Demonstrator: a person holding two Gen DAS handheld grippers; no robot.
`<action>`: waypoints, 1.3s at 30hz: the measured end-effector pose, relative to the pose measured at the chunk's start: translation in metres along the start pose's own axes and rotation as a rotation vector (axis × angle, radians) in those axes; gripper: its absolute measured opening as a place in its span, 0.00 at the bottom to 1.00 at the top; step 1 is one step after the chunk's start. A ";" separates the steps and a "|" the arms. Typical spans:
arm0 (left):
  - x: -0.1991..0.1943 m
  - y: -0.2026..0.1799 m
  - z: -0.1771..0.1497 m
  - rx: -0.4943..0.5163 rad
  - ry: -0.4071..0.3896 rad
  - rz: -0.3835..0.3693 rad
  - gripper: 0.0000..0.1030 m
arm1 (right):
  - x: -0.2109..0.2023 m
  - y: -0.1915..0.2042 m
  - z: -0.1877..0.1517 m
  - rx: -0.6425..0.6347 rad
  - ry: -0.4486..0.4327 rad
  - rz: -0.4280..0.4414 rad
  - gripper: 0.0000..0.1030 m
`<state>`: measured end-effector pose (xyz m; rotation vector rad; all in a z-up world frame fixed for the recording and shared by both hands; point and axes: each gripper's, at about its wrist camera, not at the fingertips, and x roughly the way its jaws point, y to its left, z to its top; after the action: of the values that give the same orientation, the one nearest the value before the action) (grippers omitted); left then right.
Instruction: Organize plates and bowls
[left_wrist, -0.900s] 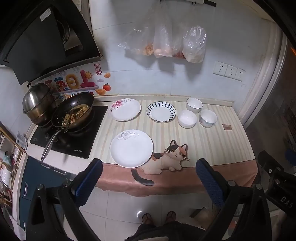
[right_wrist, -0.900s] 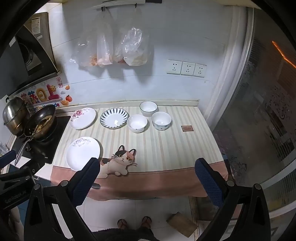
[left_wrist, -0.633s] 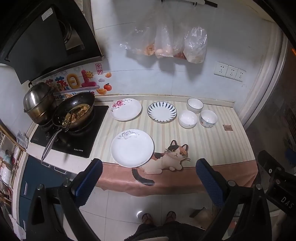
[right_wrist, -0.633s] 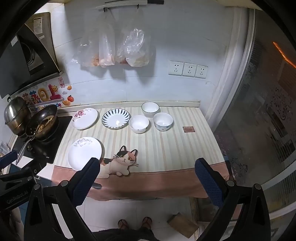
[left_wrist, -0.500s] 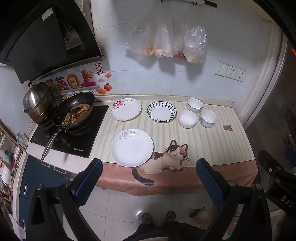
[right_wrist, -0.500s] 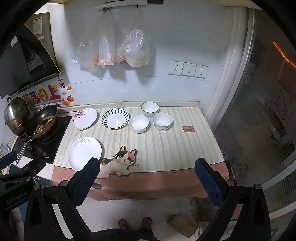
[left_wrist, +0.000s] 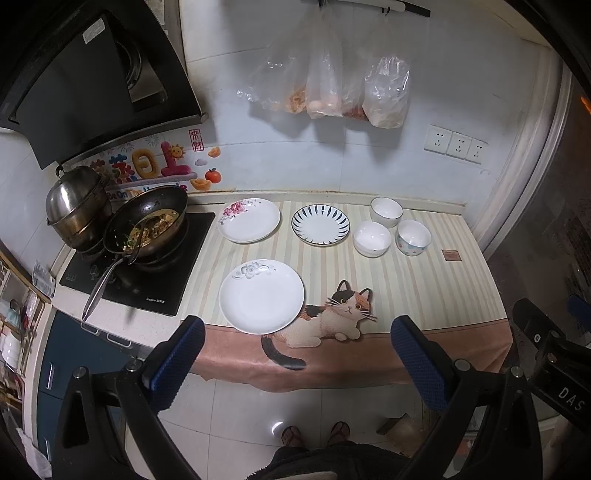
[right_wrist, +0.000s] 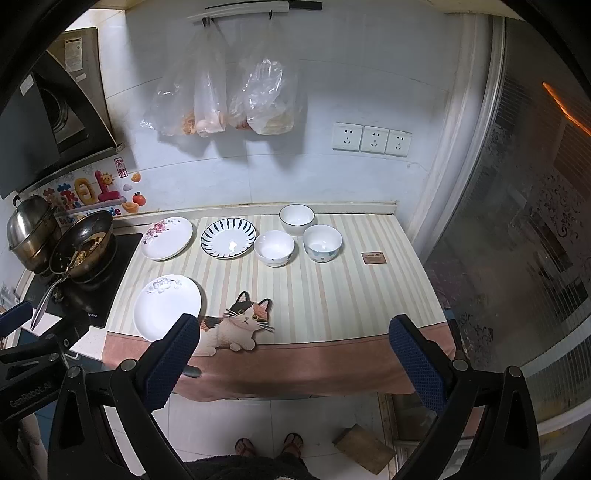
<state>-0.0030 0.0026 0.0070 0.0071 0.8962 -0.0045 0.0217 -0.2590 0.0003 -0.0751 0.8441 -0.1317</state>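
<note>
left wrist view: left tongs (left_wrist: 291, 354) are spread wide with nothing between the pads, hanging out over the floor in front of the desk (left_wrist: 424, 291), well apart from any dish. right tongs (right_wrist: 293, 356) are the same: wide apart, empty, off the front edge.

where the dishes sit: white plate (left_wrist: 261, 296) at the front of the desk, just beside the cat print (left_wrist: 332, 317) and nearest the edge. flowered plate (left_wrist: 248, 220) and blue striped plate (left_wrist: 320, 224) side by side in the back row. three bowls to the right of those: rimmed bowl (left_wrist: 386, 212) at the back, plain white bowl (left_wrist: 371, 238) and dotted bowl (left_wrist: 413, 237) in front of it, close together; i can't tell if they touch. nothing stacked yet.

key relation: the white plate lies ahead and a bit left of centre for the left tongs, nearly straight in line. in the right wrist view it sits (right_wrist: 167, 307) far left, partly behind that tong's left pad. so the left hand is nearer the plates; the bowls (right_wrist: 322, 243) sit roughly dead ahead of the right tongs, so that hand looks better placed for them.

plates are round, no long axis; my guess is the near rim is the grab point. wok (left_wrist: 147, 221) on the stove sits left of the plates, worth avoiding.
</note>
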 end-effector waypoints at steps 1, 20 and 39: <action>0.001 -0.002 0.002 -0.001 0.000 -0.001 1.00 | 0.000 0.000 -0.001 0.000 -0.002 0.003 1.00; 0.001 -0.008 0.005 -0.003 -0.004 -0.001 1.00 | -0.002 -0.003 0.001 0.007 -0.006 0.002 1.00; -0.004 -0.020 0.012 0.001 -0.013 0.003 1.00 | -0.004 -0.006 0.001 0.012 -0.012 0.004 1.00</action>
<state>0.0033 -0.0174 0.0178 0.0092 0.8829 -0.0021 0.0194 -0.2645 0.0048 -0.0624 0.8317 -0.1321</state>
